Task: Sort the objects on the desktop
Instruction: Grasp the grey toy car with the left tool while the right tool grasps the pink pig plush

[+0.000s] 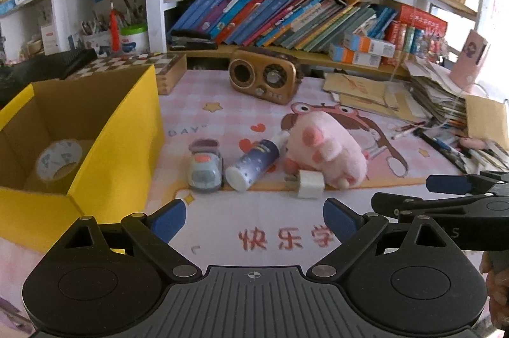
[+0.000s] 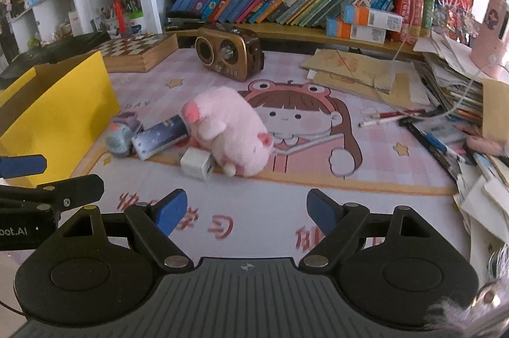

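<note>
A pink plush pig (image 1: 324,147) (image 2: 229,128) lies on the desk mat. In front of it sits a white charger cube (image 1: 310,183) (image 2: 196,163). Left of the pig lie a blue starry tube (image 1: 253,164) (image 2: 162,136) and a grey toy car (image 1: 205,168) (image 2: 122,134). A yellow cardboard box (image 1: 117,147) (image 2: 60,112) stands open at the left with a tape roll (image 1: 59,160) inside. My left gripper (image 1: 254,218) is open and empty, short of the objects. My right gripper (image 2: 245,210) is open and empty, near the charger.
A brown retro radio (image 1: 264,77) (image 2: 229,51) stands behind the objects. A chessboard box (image 2: 140,50) lies at the back left. Envelopes (image 2: 359,74), pens and stacked papers (image 2: 461,102) crowd the right side. A bookshelf (image 1: 286,17) runs along the back.
</note>
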A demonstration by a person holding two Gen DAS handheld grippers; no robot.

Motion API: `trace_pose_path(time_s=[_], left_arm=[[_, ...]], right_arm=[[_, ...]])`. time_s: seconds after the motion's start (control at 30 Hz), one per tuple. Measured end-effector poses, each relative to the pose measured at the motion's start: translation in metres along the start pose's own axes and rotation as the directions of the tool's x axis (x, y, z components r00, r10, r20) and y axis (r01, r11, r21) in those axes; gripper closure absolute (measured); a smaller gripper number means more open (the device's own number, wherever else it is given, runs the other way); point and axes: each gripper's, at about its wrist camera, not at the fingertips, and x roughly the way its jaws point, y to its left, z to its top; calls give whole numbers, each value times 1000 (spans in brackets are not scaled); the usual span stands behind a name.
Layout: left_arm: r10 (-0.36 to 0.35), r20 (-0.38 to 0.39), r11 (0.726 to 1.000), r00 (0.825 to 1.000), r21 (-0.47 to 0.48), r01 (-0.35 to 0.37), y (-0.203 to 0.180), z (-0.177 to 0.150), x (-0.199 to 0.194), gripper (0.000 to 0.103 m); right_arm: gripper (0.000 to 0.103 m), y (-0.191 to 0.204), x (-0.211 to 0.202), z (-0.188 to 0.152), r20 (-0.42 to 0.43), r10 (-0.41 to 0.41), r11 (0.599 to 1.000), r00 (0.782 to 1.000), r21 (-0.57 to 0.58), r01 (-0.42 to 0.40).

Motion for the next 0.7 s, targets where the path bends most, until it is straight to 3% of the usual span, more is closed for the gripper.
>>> trace_pose_path(time_s=[0.17,0.43,0.57,0.63,0.7], left_arm=[[56,12,998,998,7,-56,0,11,16,8],[141,24,990,990,-18,-140,3,32,44,8],[214,5,976,977,-28,-214,8,37,63,11],[233,-17,970,972,-64,-234,12,38,73,20],[248,-42,964,968,-92,-251,16,36,83,47]], right_arm=[[21,-5,25,18,8,31,999,999,-17,-31],[21,0,65,48,12,98,986,995,-136,-96],[21,-1,79,54,0,106,982,994,-158,-105],[21,-2,84,56,-4,113,981,994,-156,-112],[21,-3,88,57,-7,121,980,993,-158,-120]])
